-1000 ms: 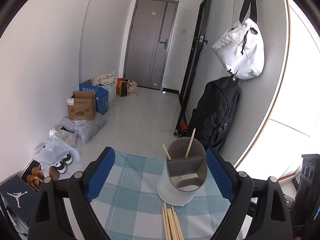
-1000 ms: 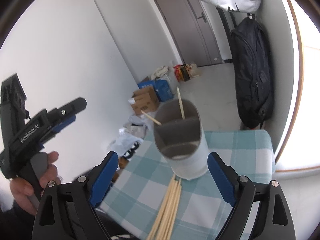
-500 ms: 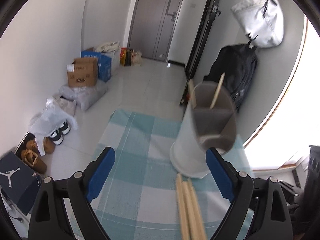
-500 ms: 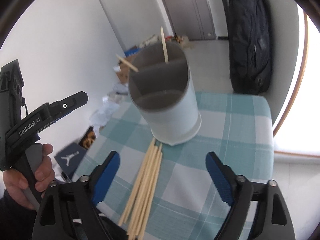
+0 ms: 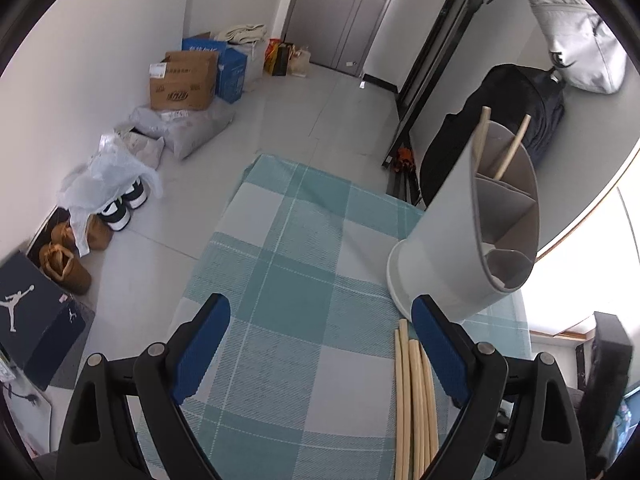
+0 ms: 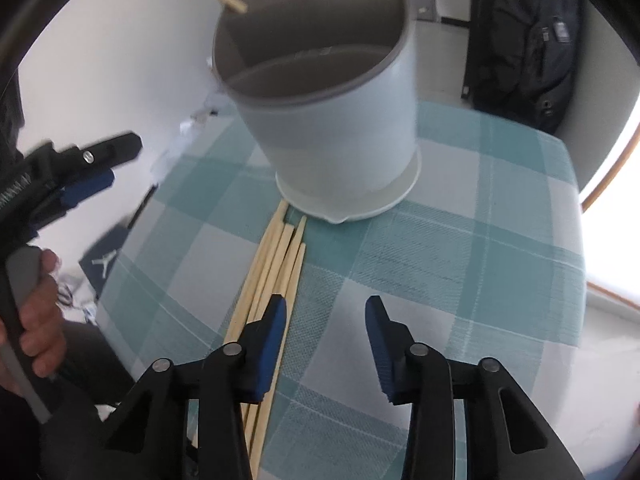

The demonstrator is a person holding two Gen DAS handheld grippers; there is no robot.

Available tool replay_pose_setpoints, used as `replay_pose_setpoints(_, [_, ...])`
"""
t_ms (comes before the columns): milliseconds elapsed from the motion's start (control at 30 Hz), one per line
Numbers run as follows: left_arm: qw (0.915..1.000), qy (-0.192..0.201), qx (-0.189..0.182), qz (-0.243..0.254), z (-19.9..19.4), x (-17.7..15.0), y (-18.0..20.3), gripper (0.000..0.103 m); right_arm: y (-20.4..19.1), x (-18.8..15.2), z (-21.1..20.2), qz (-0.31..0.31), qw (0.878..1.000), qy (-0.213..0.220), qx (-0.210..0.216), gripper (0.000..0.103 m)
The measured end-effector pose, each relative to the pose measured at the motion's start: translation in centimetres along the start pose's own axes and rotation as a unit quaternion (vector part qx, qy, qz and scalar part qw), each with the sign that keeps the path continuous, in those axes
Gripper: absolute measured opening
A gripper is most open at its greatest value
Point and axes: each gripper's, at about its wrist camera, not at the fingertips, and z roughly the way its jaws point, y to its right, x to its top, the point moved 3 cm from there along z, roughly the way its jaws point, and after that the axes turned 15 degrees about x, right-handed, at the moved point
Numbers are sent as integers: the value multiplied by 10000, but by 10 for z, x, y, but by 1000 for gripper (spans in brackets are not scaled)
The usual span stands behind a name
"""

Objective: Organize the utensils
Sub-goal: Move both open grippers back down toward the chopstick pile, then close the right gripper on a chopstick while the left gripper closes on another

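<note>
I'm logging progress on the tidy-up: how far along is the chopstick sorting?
Barely started. Done: two chopsticks stand in the holder. In hand: nothing yet; the right hand-held gripper is closing, empty, beside the loose bundle on the checked cloth. Left hand-held gripper is open. Left: that whole bundle.

My left gripper (image 5: 320, 344) hangs wide open over the checked cloth (image 5: 288, 288), nothing between its pads. By my right pad (image 5: 438, 350) lie loose chopsticks (image 5: 414, 404), their tips just short of the white holder (image 5: 448, 240), where two more chopsticks (image 5: 512, 148) lean in the far compartment.
</note>
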Motion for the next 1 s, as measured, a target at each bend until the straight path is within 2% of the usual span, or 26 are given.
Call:
replay_pose_setpoints(100, [10000, -70, -44, -48, 0, 0, -5, 89, -3, 0, 10, -57, 9997, -223, 41, 31])
replay_pose_setpoints(233, [9998, -97, -89, -166, 2, 3, -13, 89, -9, 0, 21, -263, 9984, -411, -294, 27])
replay_pose_setpoints(367, [9993, -162, -154, -300, 4, 7, -18, 89, -14, 1, 23, -308, 9977, -460, -400, 23])
replay_pose_setpoints(600, [9985, -215, -211, -467, 4, 9, -22, 89, -29, 9, 33, -453, 9933, -763, -740, 21])
replay_pose_setpoints(700, [9981, -251, -207, -526, 5, 9, -25, 89, -33, 13, 38, -542, 9916, -798, -863, 21])
replay_pose_setpoints(1000, [9963, -389, -179, -751, 10, 10, -37, 89, -34, 27, 46, -366, 9937, -683, -813, 15])
